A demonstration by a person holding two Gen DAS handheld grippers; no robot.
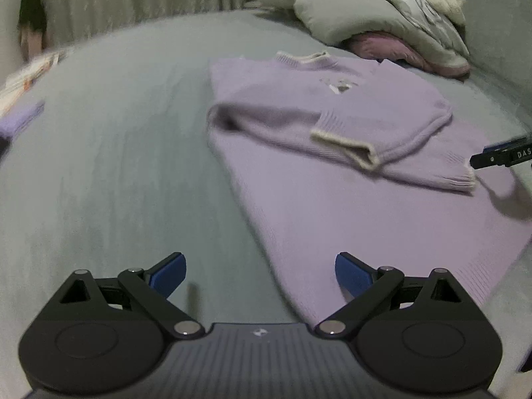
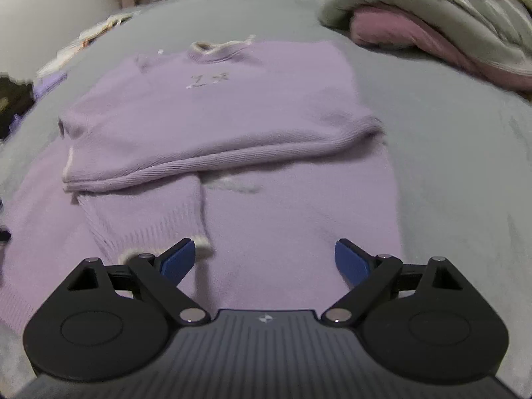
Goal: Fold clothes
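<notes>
Hovering: left gripper [image 1: 260, 274] and right gripper [image 2: 264, 259], jaws wide, empty.
Sweater: lilac sweater [image 2: 212, 126] flat on grey bed [image 2: 449, 166], sleeves folded across.
Risk: pinching one layer could drag the sleeve cuff [image 2: 166, 252] loose.

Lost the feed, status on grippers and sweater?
Left gripper open, empty. Right gripper open, empty, over sweater. Sleeves folded in, hem unfolded. Nothing blocking.

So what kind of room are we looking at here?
Most likely a bedroom: a lilac sweater lies spread on a grey bedsheet, with a bunched-up duvet at the far end.
</notes>
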